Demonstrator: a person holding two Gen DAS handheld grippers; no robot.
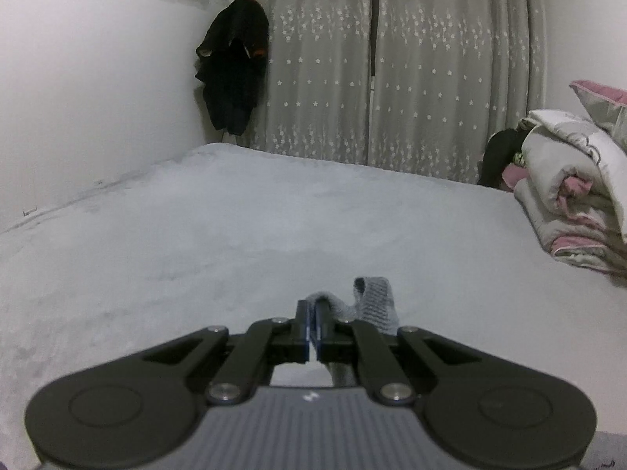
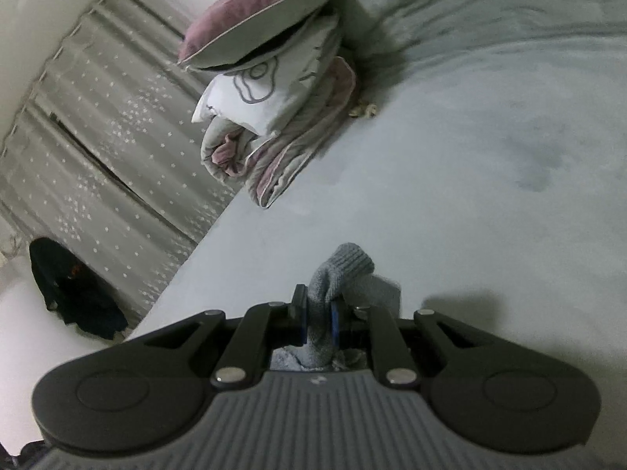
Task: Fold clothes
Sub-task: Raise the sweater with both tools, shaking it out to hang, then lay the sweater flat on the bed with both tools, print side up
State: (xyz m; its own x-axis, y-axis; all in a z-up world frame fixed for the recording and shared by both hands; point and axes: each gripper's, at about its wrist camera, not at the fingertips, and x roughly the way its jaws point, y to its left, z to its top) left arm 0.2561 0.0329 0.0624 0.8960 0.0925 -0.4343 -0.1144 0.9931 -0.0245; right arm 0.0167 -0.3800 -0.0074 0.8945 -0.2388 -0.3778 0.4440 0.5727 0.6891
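Both of my tongs have a bite of the same grey knit garment [image 1: 372, 303], lifted over the pale bed [image 1: 196, 243] so that the cloth can hang between two held points and, I judge, be laid out flat for folding. In the left gripper [image 1: 313, 325] the jaws are pressed almost together on a thin edge of it, a ribbed loop curling up just beyond the tips. In the right gripper [image 2: 318, 319] the jaws stand a little apart because a thicker bunch of the knit is wedged between the pads, its ribbed end poking out ahead. Each tool points gently downward toward the bed; the right one is rolled over, so the starred curtain [image 2: 98, 129] and the heap of bedding [image 2: 270, 109] slant across its view.
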